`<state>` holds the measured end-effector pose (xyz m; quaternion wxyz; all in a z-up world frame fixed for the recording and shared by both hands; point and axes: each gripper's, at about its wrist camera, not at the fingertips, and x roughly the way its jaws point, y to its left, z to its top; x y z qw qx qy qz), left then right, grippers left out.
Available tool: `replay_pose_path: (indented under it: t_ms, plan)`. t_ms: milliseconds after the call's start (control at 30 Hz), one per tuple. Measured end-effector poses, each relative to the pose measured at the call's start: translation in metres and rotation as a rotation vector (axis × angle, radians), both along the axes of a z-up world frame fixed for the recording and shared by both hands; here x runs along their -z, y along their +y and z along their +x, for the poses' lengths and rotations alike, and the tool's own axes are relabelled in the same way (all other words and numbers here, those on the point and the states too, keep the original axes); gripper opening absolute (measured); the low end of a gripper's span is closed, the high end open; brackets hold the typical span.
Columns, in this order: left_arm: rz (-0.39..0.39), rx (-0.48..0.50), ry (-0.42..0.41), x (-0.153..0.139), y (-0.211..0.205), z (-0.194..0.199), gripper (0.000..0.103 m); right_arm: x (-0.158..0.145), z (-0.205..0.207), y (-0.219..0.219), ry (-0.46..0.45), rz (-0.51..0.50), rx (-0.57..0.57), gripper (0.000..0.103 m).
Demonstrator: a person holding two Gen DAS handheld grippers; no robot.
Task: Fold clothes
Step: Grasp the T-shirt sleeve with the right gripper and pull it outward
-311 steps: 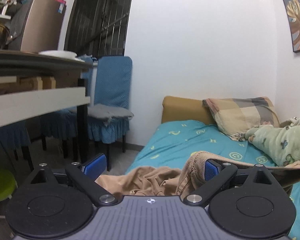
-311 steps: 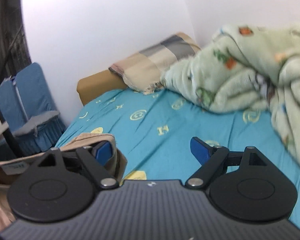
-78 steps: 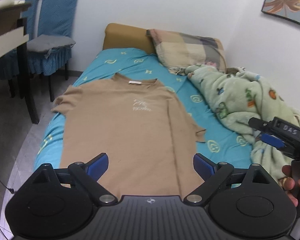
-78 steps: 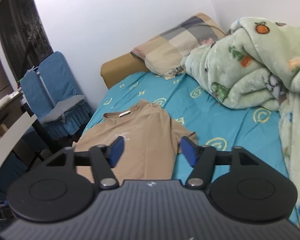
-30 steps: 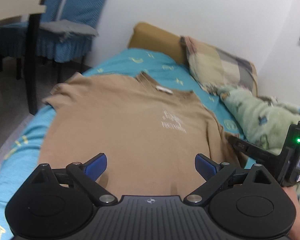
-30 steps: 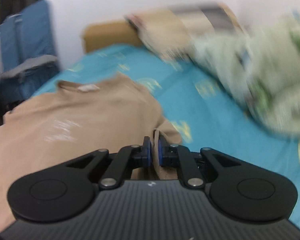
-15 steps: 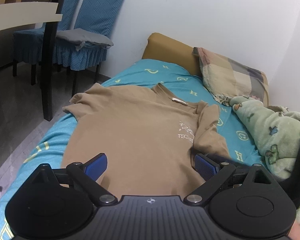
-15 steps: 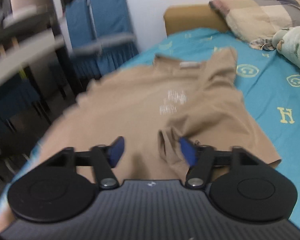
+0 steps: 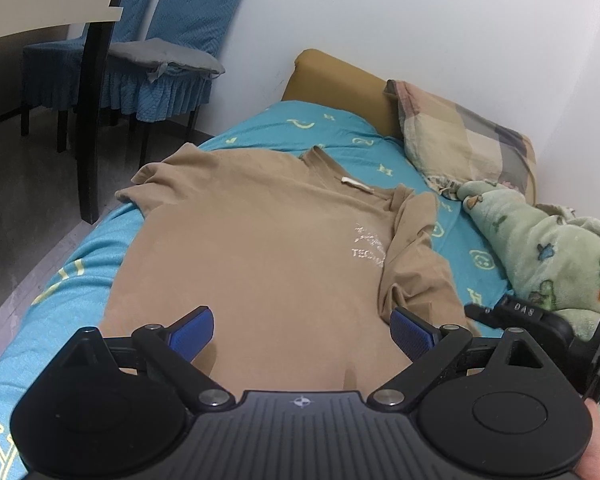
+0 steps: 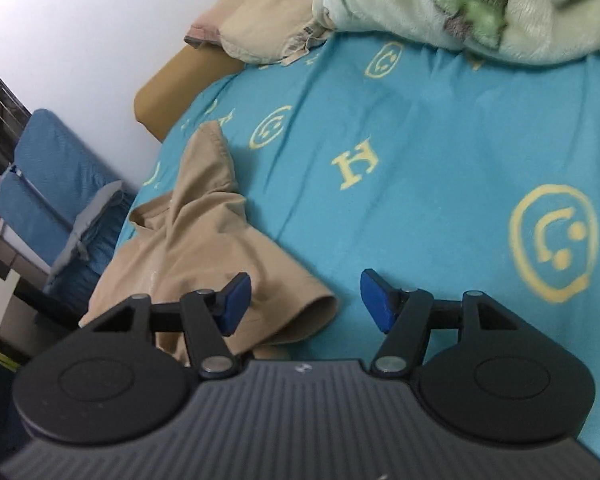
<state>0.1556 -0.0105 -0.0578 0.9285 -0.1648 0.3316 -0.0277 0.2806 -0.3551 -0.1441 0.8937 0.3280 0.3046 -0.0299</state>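
A tan T-shirt [image 9: 260,256] lies front up on the blue bed, collar toward the headboard. Its right sleeve [image 9: 412,252] is folded in over the chest print; the left sleeve [image 9: 156,176] lies spread near the bed's edge. My left gripper [image 9: 300,334] hovers open over the shirt's lower part, holding nothing. My right gripper [image 10: 304,304] is open, low over the sheet beside the folded right side of the T-shirt [image 10: 204,256], its left finger above the hem corner. From the left wrist view the right gripper [image 9: 532,320] shows at the shirt's right edge.
A green fleece blanket [image 9: 548,248] is heaped along the bed's right side, with a plaid pillow [image 9: 460,140] and tan headboard [image 9: 332,76] at the far end. Blue-covered chairs [image 9: 172,40] and a dark-legged table [image 9: 92,120] stand on the floor to the left.
The right gripper shut on the shirt's right sleeve, carried it over the chest, then opened. It has now swung back right, low over the sheet. The left gripper stayed open.
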Motion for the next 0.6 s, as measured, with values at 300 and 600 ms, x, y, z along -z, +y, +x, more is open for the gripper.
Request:
replay_pose_path:
  t_ms: [300, 600]
  plan:
    - [0.013, -0.01, -0.008, 0.002, -0.008, 0.0, 0.096, -0.062, 0.054, -0.009, -0.077, -0.466, -0.064, 0.005]
    - [0.108, 0.126, -0.036, 0.016, -0.053, -0.002, 0.096, -0.103, 0.14, -0.098, 0.019, -0.948, 0.101, 0.005]
